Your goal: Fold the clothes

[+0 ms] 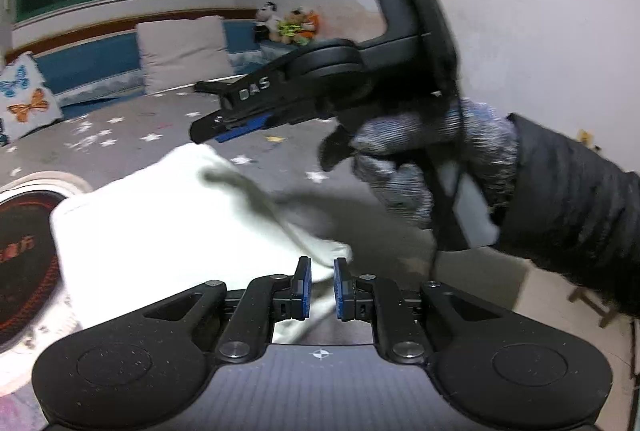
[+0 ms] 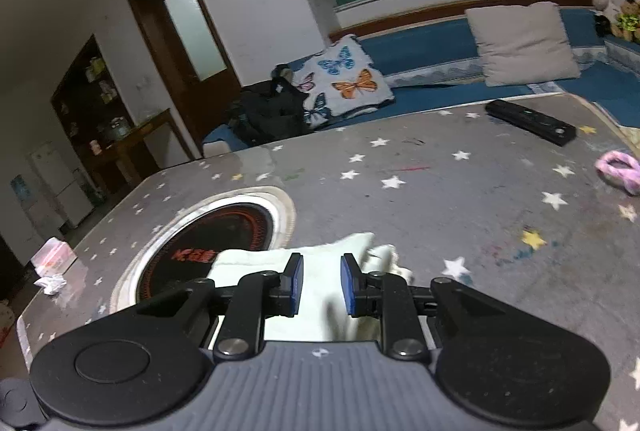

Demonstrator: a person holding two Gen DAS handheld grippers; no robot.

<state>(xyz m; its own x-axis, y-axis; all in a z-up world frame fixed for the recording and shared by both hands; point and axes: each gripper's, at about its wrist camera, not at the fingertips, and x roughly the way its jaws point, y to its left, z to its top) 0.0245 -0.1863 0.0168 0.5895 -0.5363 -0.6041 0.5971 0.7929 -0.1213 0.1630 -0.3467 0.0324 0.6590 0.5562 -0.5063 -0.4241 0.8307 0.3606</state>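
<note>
A white, soft, partly bunched cloth garment (image 1: 168, 223) lies on a grey tabletop printed with white stars (image 2: 460, 191). One edge of the garment overlaps a round black cooktop with red rings and a pale rim (image 2: 224, 243) set into the table.

In the left wrist view, the left gripper (image 1: 322, 285) sits low over the near right corner of the garment, where a crumpled flap trails toward it. Its blue-padded jaws stand a narrow gap apart, with white fabric visible in and behind the gap. Whether the pads touch the cloth cannot be told; they do not look closed on it. The bulk of the garment spreads ahead and to the left of this claw.

The right gripper (image 1: 228, 129), held by a hand in a grey knitted glove (image 1: 424, 167), hovers above the garment's far right edge and points left. The right wrist view shows its jaws (image 2: 322, 285) moderately open and empty, with the garment just below and ahead.

The left claw seems nearer to the cloth, so the next pinch likely falls on that near corner.
</note>
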